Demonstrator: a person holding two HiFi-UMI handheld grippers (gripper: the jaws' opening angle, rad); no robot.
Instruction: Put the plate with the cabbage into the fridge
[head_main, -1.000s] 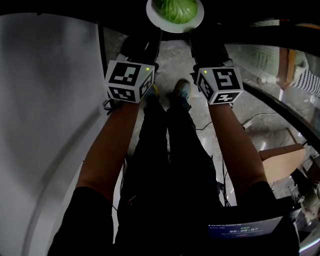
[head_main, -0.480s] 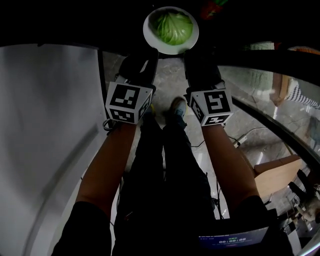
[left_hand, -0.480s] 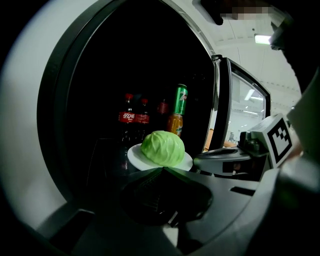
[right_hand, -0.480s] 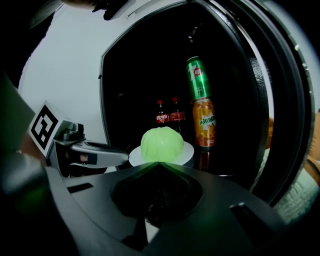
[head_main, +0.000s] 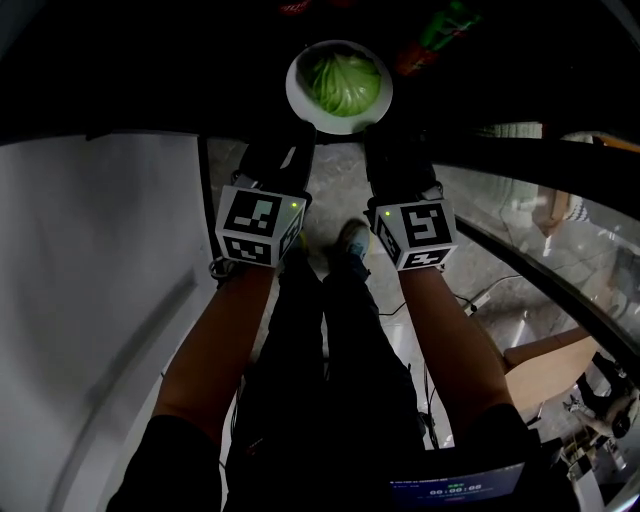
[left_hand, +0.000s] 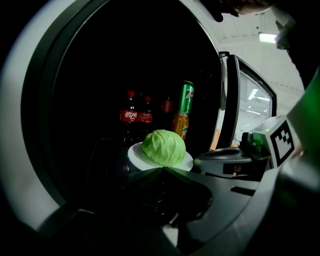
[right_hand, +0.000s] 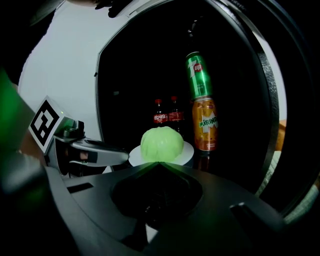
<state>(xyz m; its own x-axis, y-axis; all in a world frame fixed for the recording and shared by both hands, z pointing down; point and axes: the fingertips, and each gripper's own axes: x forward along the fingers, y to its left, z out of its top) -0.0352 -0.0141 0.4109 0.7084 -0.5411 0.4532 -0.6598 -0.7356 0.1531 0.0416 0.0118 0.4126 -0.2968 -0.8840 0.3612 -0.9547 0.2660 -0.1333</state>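
- Holding plate from two sides: left gripper on near-left edge of plate, right gripper on near-right edge.
- Pinching rim in both cases: in left gripper view and right gripper view alike, jaws brought together to a point right on near edge of plate, with nothing else between.
- Carrying cabbage loose on middle of plate, clear of every edge; two-sided grip probably for keeping plate level and stopping any roll.
- Reaching forward with both arms, plate out at dark opening of fridge, roughly inside its mouth; glass door swung open at right, out of path.
- Sitting in front of cola bottles, green can and orange can at back of fridge; apart from them, no contact.
- Cannot tell whether set down inside or hanging free: too dark under plate in every view.
- Judging stage: plate at or just inside fridge and not let go; fits mid-carry as well as setting down.
- Needing, in either case: level hold, no tilt toward far edge, no bump into cans.
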